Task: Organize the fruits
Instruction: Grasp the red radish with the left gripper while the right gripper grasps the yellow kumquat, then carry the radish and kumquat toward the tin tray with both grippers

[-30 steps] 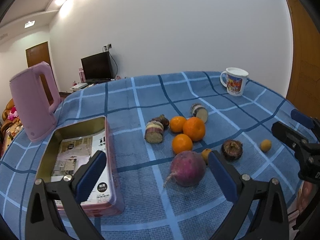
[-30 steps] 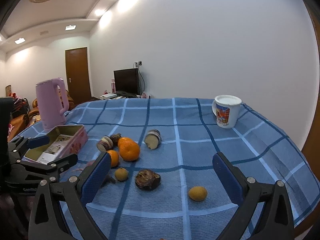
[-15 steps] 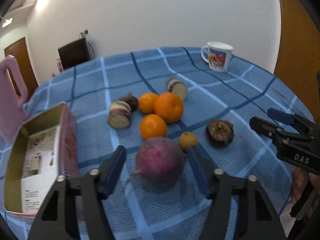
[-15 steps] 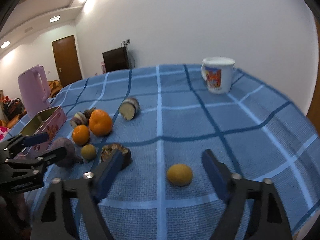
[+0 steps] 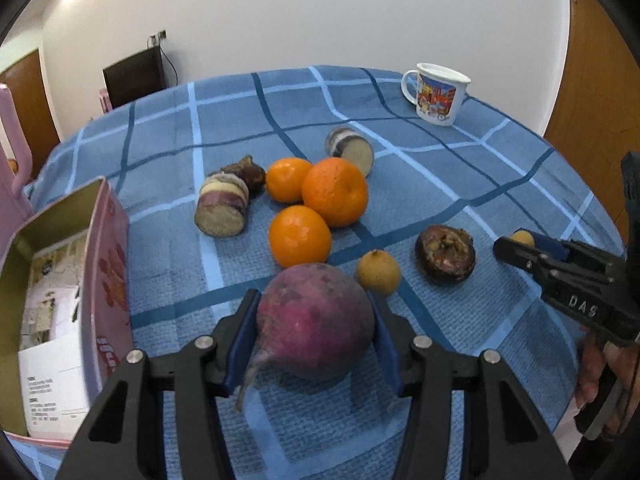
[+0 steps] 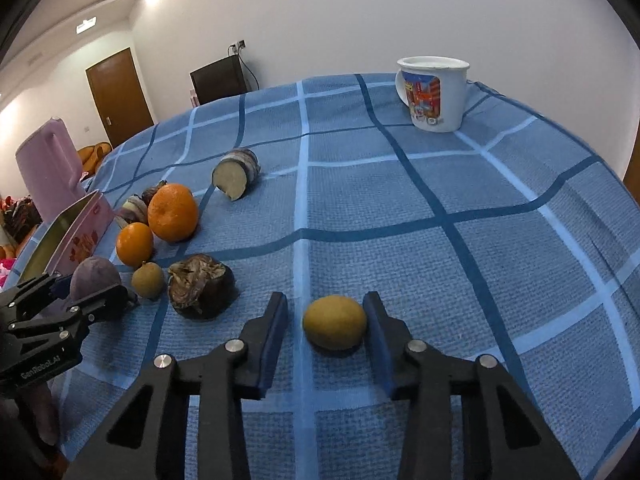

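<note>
Three oranges (image 5: pixel 334 191), two small yellow fruits (image 6: pixel 334 322), two cut tuber chunks (image 5: pixel 221 211), one purple radish (image 5: pixel 315 320), one mug (image 5: pixel 436 93).

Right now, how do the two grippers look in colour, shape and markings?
Both grippers are black, angular frames with triangular cut-outs and silver round bolts; their fingers carry flat blue pads. The left gripper shows white "GenRoboAI" lettering on its side in the right wrist view. The right gripper bears white "DAS" letters in the left wrist view. No cables or sleeves are visible.

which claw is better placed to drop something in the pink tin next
Left. The left claw already has both pads against the purple radish, and the open pink tin sits right beside it. The right claw only brackets the small yellow fruit, with a gap on one side, farther away.
</note>
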`<control>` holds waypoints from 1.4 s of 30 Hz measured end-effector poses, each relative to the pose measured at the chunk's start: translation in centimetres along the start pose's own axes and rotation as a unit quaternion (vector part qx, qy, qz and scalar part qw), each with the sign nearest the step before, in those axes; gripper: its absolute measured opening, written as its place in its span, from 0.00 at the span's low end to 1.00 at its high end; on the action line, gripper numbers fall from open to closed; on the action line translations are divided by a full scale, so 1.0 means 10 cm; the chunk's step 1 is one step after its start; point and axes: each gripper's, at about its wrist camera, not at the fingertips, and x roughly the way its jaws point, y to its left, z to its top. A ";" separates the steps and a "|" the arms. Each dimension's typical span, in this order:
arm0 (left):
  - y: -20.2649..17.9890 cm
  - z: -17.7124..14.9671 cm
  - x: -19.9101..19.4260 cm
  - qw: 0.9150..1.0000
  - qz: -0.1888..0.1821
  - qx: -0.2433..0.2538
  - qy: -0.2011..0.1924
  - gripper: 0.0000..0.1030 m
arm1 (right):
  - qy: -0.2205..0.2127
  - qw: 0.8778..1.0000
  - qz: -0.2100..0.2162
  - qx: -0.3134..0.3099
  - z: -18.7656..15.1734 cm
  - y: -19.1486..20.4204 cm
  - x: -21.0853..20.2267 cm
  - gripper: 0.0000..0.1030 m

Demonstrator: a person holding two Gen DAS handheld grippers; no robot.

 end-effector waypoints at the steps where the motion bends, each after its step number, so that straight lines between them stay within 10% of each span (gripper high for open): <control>1: 0.02 0.00 0.00 1.000 -0.004 -0.005 0.000 0.53 | 0.000 1.000 0.000 -0.003 0.00 0.01 0.00 0.36; 42: 0.04 -0.12 -0.47 0.992 -0.008 -0.001 -0.127 0.53 | -0.142 0.986 0.064 -0.060 -0.17 0.18 -0.40 0.31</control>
